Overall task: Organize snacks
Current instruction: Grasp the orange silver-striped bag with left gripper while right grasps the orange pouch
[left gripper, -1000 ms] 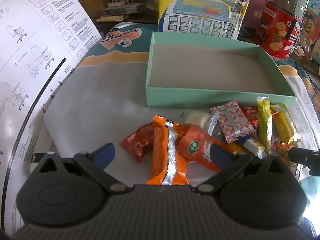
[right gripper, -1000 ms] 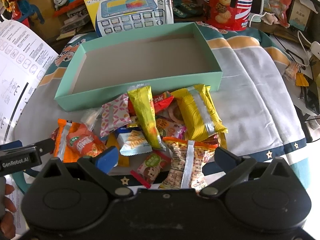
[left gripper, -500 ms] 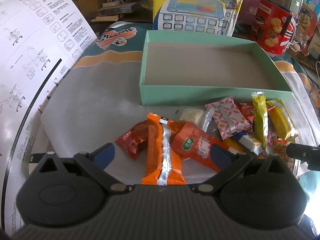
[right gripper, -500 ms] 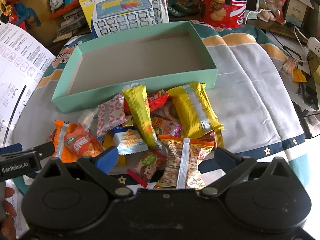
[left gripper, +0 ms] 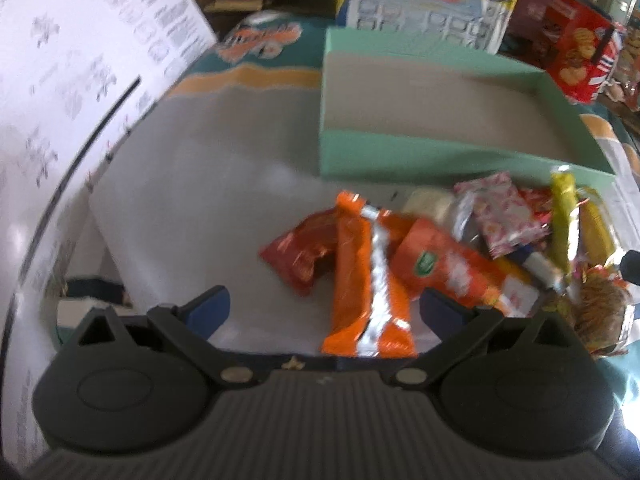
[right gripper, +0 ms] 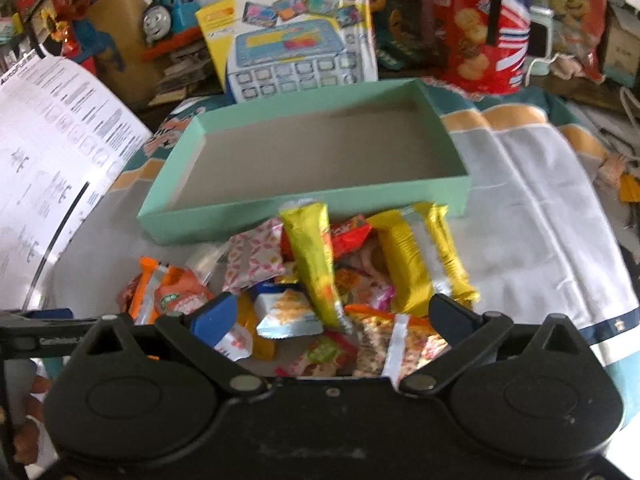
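Note:
An empty mint-green box point(left gripper: 424, 152) point(right gripper: 304, 208) sits on the cloth behind a pile of snack packets. My left gripper point(left gripper: 324, 308) is open and empty, hovering just before an orange packet with a silver seam point(left gripper: 368, 280) and a dark red packet point(left gripper: 300, 256). My right gripper point(right gripper: 332, 316) is open and empty above the pile, over a small white biscuit packet point(right gripper: 286, 314) and an orange patterned packet point(right gripper: 396, 340). A long yellow stick packet point(right gripper: 312, 260) and a yellow wafer packet point(right gripper: 412, 260) lie near the box's front wall.
A curled white instruction sheet point(left gripper: 72, 92) point(right gripper: 48, 132) rises at the left. Behind the box stand a toy keyboard box point(right gripper: 296, 56) and a red biscuit tin point(right gripper: 480, 40). The cloth's front edge point(right gripper: 612, 344) drops off at the right.
Both views have shifted and blurred. The left gripper has swung left, so the pile sits further right. The right gripper has tipped up and moved closer over the pile. Both stay open.

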The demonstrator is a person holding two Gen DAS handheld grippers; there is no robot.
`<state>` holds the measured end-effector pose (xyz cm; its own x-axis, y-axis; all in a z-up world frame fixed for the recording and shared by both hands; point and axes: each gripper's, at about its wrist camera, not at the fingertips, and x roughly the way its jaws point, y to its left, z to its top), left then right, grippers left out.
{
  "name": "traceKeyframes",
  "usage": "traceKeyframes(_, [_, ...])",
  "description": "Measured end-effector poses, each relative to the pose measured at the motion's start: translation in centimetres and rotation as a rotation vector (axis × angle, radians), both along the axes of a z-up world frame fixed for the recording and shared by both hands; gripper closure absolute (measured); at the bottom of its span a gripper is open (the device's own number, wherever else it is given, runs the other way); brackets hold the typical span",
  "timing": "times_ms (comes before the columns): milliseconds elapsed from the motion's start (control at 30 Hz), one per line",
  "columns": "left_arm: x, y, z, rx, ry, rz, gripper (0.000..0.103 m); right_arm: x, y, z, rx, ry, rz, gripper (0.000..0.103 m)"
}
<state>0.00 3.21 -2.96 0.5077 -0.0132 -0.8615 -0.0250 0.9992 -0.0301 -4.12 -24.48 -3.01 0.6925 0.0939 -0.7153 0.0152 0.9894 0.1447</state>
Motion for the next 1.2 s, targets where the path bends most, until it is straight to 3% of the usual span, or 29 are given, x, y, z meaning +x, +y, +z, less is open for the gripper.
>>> traceKeyframes(100, [0.4,0.4,-1.2,-0.023,0.026,0.008,0.0,1.0,0.1,-0.7,0.096,0.089,0.032,0.0])
traceKeyframes(233, [1.4,-0.6,-2.1,-0.015,0.011,-0.032,0.001,1.1,0.9,-1.0,0.091,0.105,0.057,0.0])
traceKeyframes(267, [1.6,-1.0,-2.2,-0.012,0.009,-0.042,0.007,1.1,1.0,-0.8,0.094,0.096,0.067,0.0])
traceKeyframes(300, [1.7,-1.3,-2.4,-0.01,0.008,-0.057,0.025,1.1,1.2,-0.7,0.097,0.086,0.079,0.0])
traceKeyframes(367, [1.8,-1.6,-2.6,-0.039,0.013,-0.077,0.052,1.3,1.5,-0.4,0.094,0.073,0.101,0.011])
traceKeyframes(400, [1.7,-1.4,-2.5,-0.071,0.005,-0.08,0.058,1.5,1.8,-0.3,0.094,0.071,0.116,0.013])
traceKeyframes(500, [1.5,-0.6,-2.3,-0.092,-0.005,-0.084,0.063,2.3,2.9,-0.4,0.103,0.082,0.17,0.029])
traceKeyframes(533, [1.3,-0.1,-2.2,-0.105,-0.003,-0.079,0.063,2.8,3.5,-0.5,0.104,0.091,0.199,0.033])
traceKeyframes(733, [0.7,3.4,-2.3,-0.149,0.006,-0.036,0.061,5.2,7.9,-1.9,0.082,0.138,0.386,0.033])
traceKeyframes(900, [0.4,5.6,-2.6,-0.162,0.013,0.002,0.045,6.9,11.3,-3.7,-0.026,0.19,0.508,0.033])
traceKeyframes(1000, [0.4,5.7,-2.7,-0.137,0.009,-0.001,0.04,7.3,12.7,-4.9,-0.083,0.217,0.546,0.034])
traceKeyframes(1033, [0.4,5.5,-2.6,-0.127,0.01,-0.009,0.04,7.3,13.0,-5.2,-0.109,0.216,0.556,0.036])
traceKeyframes(1133, [0.5,4.5,-2.5,-0.085,0.008,-0.042,0.033,6.9,14.0,-5.9,-0.208,0.188,0.575,0.06])
traceKeyframes(1200, [0.6,3.6,-2.3,-0.044,-0.002,-0.068,0.029,6.5,14.2,-6.2,-0.236,0.171,0.571,0.063])
